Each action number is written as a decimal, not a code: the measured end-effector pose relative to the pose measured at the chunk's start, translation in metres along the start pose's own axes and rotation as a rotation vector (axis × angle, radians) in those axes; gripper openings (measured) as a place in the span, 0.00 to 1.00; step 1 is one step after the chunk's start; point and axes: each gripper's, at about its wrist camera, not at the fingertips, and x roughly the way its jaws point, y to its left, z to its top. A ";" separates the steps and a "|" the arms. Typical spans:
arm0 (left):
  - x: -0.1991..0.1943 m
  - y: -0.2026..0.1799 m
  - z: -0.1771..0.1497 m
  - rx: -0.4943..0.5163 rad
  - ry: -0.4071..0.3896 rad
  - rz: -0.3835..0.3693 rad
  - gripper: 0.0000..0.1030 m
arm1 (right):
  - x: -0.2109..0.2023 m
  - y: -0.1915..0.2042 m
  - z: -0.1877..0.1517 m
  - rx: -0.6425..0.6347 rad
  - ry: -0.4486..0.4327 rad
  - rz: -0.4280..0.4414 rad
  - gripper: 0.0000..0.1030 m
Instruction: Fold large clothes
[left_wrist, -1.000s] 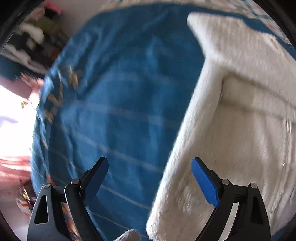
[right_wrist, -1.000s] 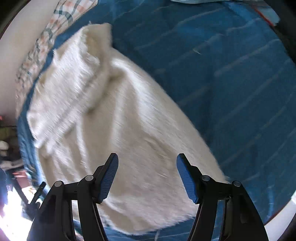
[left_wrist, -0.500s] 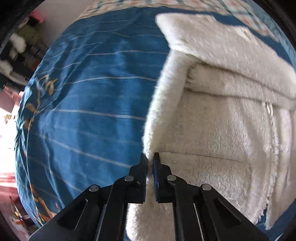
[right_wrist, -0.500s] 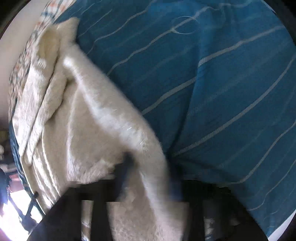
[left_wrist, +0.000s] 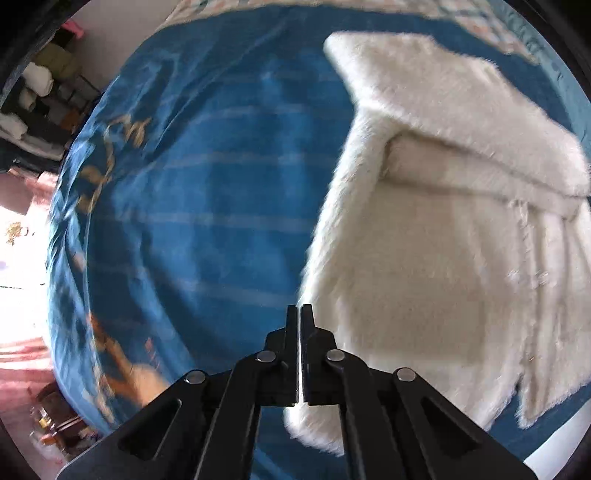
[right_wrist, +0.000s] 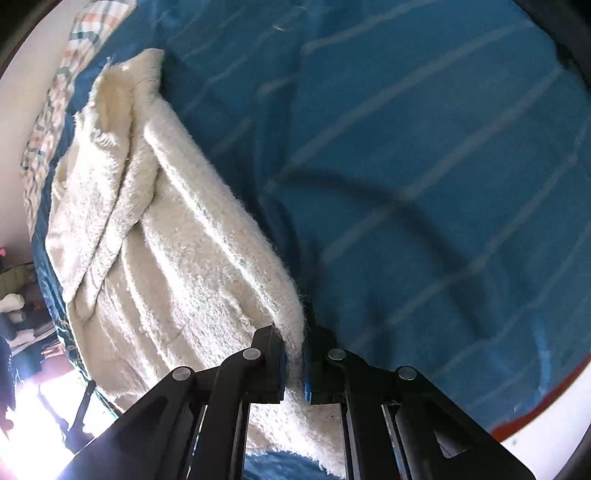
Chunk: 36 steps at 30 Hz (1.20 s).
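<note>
The white fleece garment (left_wrist: 436, 236) lies partly folded on my blue striped bedspread (left_wrist: 207, 206). My right gripper (right_wrist: 294, 354) pinches its edge; my left gripper (left_wrist: 299, 314) is pressed together at its other edge, grip on cloth unclear.

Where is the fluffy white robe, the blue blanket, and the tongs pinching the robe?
fluffy white robe (left_wrist: 424, 258), left wrist view, on its flat middle.
blue blanket (right_wrist: 424, 129), right wrist view, on a bare striped part.
right tongs (right_wrist: 293, 345), right wrist view, between the tips, shut on the robe's edge.
</note>
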 end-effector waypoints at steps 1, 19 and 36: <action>0.004 0.006 -0.011 -0.018 0.028 0.010 0.00 | 0.001 -0.002 -0.002 0.006 0.008 -0.006 0.06; 0.011 -0.088 0.040 0.060 -0.201 0.180 1.00 | -0.064 0.155 0.038 -0.232 -0.192 0.028 0.54; 0.054 -0.113 0.027 -0.284 -0.168 0.381 1.00 | -0.016 0.199 0.168 -0.564 -0.014 0.044 0.48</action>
